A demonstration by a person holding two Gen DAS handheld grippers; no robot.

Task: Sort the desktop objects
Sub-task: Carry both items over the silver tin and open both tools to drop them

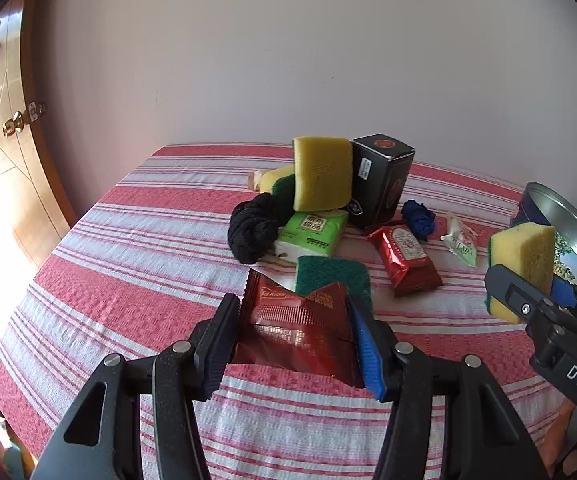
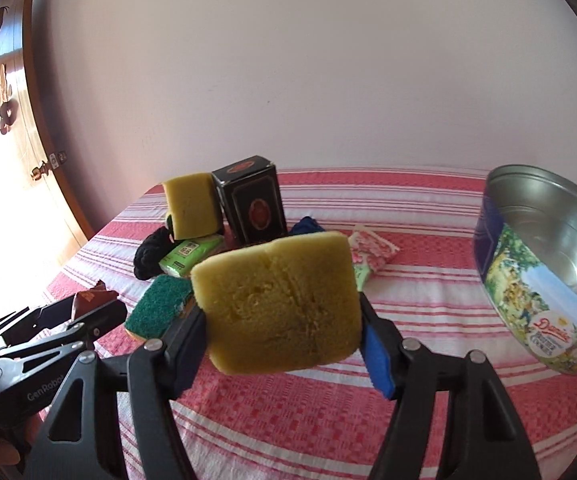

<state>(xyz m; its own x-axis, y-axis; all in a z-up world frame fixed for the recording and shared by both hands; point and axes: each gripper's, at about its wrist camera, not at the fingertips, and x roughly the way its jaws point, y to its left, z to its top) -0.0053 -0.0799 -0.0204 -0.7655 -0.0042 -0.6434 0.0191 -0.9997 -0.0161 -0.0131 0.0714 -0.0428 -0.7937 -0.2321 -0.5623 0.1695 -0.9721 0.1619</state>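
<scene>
left wrist: my left gripper point(image 1: 294, 334) is clamped on a glossy, crinkly red packet point(image 1: 296, 328) low over the near edge of the striped tablecloth point(image 1: 128, 280); I judge it picked and awaiting a place | right wrist: right gripper point(image 2: 284, 316) squeezes a soft, porous yellow sponge point(image 2: 278, 304) in mid-air, left of the round metal tin point(image 2: 544, 276) at the right edge; next I'd carry it over the rim and let go

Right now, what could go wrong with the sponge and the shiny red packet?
The yellow sponge held by the right gripper is squashy, so it might slip out before reaching the cookie tin. The left gripper pinches a slick red packet that could slide free. Another sponge leans on the black box and might topple if bumped.
</scene>
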